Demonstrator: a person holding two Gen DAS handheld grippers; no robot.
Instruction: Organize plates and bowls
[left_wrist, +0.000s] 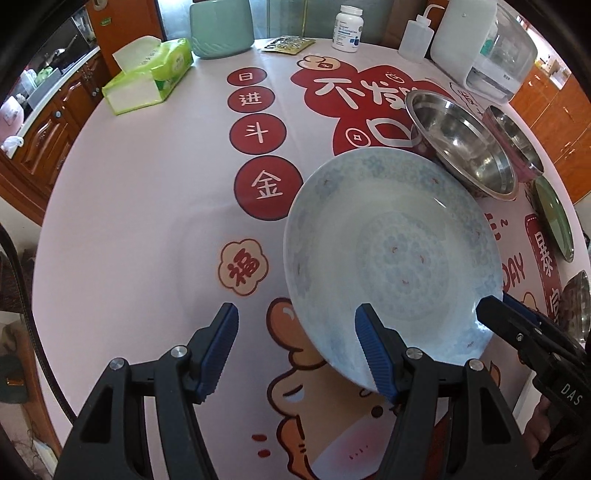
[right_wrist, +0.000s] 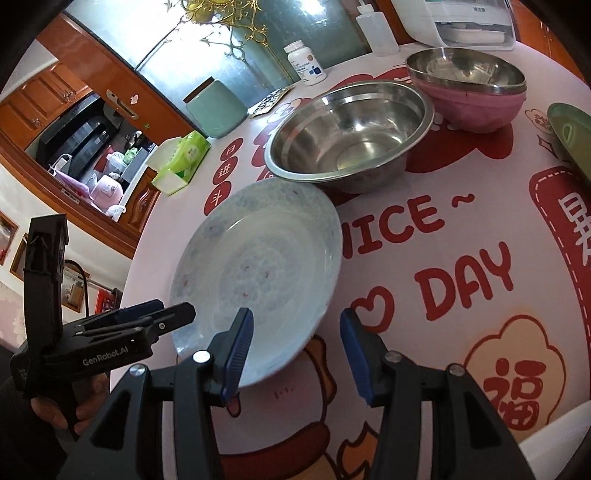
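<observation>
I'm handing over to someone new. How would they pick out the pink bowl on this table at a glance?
Start at the round table with the red and white printed cloth and find the big pale blue plate. Beyond it sits a wide all-steel bowl, and the pink bowl stands just behind that. It alone has a pink outside with a steel lining.

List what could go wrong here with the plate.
1. Both grippers, left and right, are open at the blue plate's near rim; a one-sided pinch may tip it.
2. The plate sits close to the steel bowl; a push could knock them together.
</observation>
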